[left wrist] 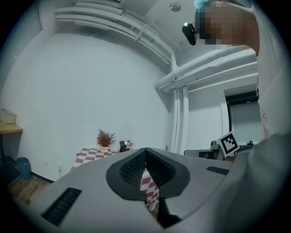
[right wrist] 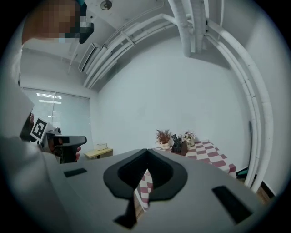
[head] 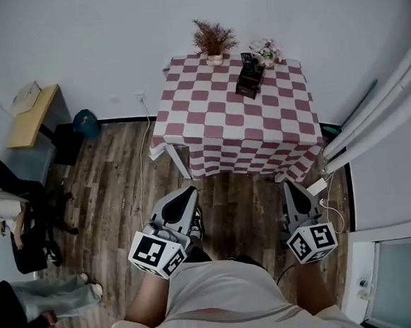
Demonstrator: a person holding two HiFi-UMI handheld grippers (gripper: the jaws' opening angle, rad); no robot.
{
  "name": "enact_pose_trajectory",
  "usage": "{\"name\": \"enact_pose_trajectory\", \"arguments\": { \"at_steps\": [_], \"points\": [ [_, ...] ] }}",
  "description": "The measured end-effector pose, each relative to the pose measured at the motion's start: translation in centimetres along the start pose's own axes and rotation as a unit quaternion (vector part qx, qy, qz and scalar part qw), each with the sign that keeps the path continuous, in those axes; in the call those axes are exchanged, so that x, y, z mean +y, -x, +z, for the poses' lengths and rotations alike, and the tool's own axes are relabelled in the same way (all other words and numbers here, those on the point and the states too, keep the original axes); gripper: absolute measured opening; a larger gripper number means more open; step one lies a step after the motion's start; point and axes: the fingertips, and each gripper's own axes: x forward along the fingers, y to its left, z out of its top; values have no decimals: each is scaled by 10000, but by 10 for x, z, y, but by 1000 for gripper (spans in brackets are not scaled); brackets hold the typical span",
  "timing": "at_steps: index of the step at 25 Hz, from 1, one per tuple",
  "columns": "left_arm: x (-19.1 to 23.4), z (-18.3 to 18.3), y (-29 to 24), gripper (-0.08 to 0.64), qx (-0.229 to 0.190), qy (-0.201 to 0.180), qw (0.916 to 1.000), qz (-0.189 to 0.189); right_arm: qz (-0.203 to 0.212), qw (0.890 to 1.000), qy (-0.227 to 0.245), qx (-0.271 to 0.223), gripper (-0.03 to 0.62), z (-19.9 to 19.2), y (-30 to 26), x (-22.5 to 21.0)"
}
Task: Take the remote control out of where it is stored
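A dark remote control (head: 246, 59) stands upright in a brown holder (head: 249, 83) at the far side of a table with a red-and-white checked cloth (head: 237, 122). The holder also shows small and far in the left gripper view (left wrist: 122, 146) and the right gripper view (right wrist: 178, 146). Both grippers are held low near my body, well short of the table. My left gripper (head: 188, 191) (left wrist: 145, 150) is shut with nothing in it. My right gripper (head: 290, 185) (right wrist: 147, 150) is likewise shut and holds nothing.
A dried plant in a pot (head: 214, 42) and a small flower bunch (head: 266, 51) flank the holder. White pipes (head: 374, 107) run along the right wall. A wooden bench (head: 35, 113), a blue bin (head: 85, 124) and seated people (head: 12, 231) are at the left. A white cable (head: 144, 150) crosses the wood floor.
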Motion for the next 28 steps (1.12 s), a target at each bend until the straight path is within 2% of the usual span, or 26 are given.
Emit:
{"name": "enact_pose_trajectory", "arguments": {
  "at_steps": [5, 9, 14, 18, 22, 28],
  "points": [
    [33, 2, -58, 9, -53, 6, 9991, -415, -433, 9990, 13, -67, 14, 6, -34, -26],
    [76, 18, -104, 9, -38, 18, 9976, -685, -869, 9962, -109, 14, 14, 16, -76, -42],
    [144, 31, -150, 9, 74, 76, 9954, -952, -1226, 9922, -227, -19, 14, 30, -157, -43],
    [194, 37, -180, 9, 117, 38, 9941, -1074, -1320, 9910, -139, -153, 14, 40, -213, -34],
    [212, 40, -204, 9, 122, -25, 9933, -1145, -1475, 9889, -137, -111, 14, 42, -235, -45],
    [205, 34, -233, 9, 221, -52, 9950, -972, -1500, 9880, -274, -230, 14, 45, -246, -82]
  ]
}}
